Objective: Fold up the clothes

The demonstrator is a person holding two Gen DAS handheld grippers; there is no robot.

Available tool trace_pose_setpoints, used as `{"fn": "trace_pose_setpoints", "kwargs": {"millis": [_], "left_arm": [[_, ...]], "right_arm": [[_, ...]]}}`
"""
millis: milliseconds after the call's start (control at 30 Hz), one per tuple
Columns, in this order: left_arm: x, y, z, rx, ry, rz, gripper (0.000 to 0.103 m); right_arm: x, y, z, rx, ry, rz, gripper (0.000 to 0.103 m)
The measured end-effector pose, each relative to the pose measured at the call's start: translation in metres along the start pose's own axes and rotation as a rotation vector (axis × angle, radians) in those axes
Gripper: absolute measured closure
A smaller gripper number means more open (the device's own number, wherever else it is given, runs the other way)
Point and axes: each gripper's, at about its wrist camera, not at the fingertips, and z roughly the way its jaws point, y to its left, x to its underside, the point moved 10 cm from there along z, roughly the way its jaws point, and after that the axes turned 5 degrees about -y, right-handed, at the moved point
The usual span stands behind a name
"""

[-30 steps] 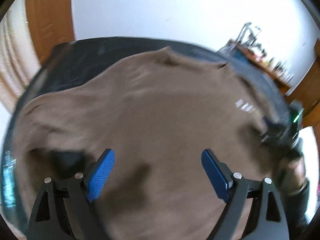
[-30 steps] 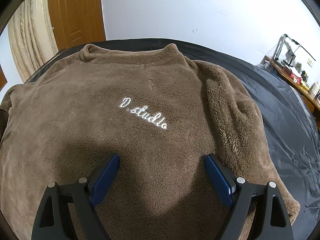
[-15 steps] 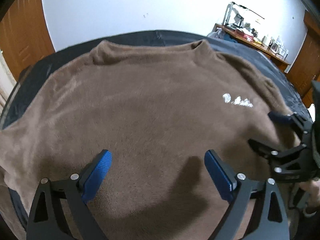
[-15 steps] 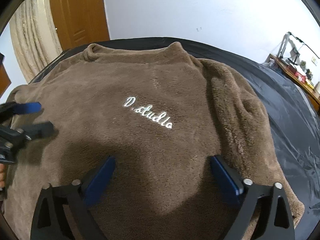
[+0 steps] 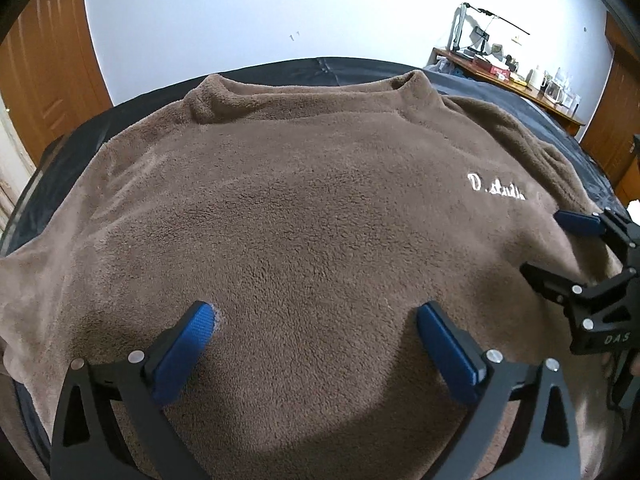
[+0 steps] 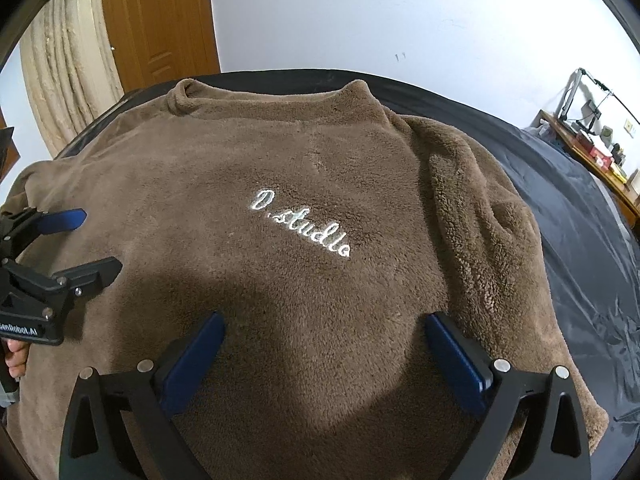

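Brown fleece sweater (image 6: 304,264) lies flat, front up, on black sheet (image 6: 568,216), collar at far edge, white logo (image 6: 302,229) showing. L gripper (image 5: 316,320) jaws opening, nothing btwn them, over lower hem area. R gripper (image 6: 324,332) wide apart, empty, just beside it.

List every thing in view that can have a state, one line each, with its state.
Sweater: spread flat on the black sheet, front up, lettering showing, not yet folded.
Right-hand sleeve: folded in over the body.
Left gripper: jaws opening, nothing between them, over the sweater.
Right gripper: open, empty, over the sweater.
Black sheet: covers the surface, wrinkled.
Door: closed.
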Motion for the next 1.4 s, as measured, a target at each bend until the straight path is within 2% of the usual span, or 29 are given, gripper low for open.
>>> {"fn": "trace_pose_setpoints", "kwargs": {"millis": [400, 567, 700, 900, 933, 1000, 1033, 1067, 1200, 1400], "left_arm": [[0.000, 0.001, 0.000, 0.008, -0.004, 0.001, 0.001], [0.001, 0.000, 0.000, 0.005, -0.005, 0.001, 0.001], [0.001, 0.000, 0.000, 0.004, -0.005, 0.002, 0.001], [0.001, 0.000, -0.001, 0.002, -0.005, 0.002, 0.001], [0.001, 0.000, -0.001, 0.002, -0.005, 0.002, 0.001], [0.001, 0.000, -0.001, 0.002, -0.006, 0.001, 0.001], [0.001, 0.000, -0.001, 0.002, -0.006, 0.001, 0.001], [0.001, 0.000, -0.001, 0.002, -0.006, 0.001, 0.001], [0.002, 0.000, -0.001, 0.004, -0.007, 0.000, 0.001], [0.002, 0.000, -0.001, 0.003, -0.007, -0.001, 0.001]], "right_arm": [[0.002, -0.002, -0.010, 0.033, -0.019, 0.028, 0.001], [0.008, -0.010, -0.083, 0.001, -0.182, 0.069, 0.001], [0.037, -0.037, -0.155, 0.024, -0.278, 0.108, 0.001], [0.114, -0.074, -0.203, 0.159, -0.232, 0.159, 0.002], [0.129, -0.079, -0.206, 0.176, -0.211, 0.177, 0.007], [0.153, -0.089, -0.207, 0.208, -0.176, 0.212, 0.024], [0.164, -0.094, -0.207, 0.224, -0.159, 0.229, 0.041], [0.174, -0.099, -0.207, 0.228, -0.148, 0.248, 0.047], [0.192, -0.105, -0.207, 0.174, -0.149, 0.301, 0.047], [0.191, -0.097, -0.189, 0.179, -0.108, 0.246, 0.047]]}}
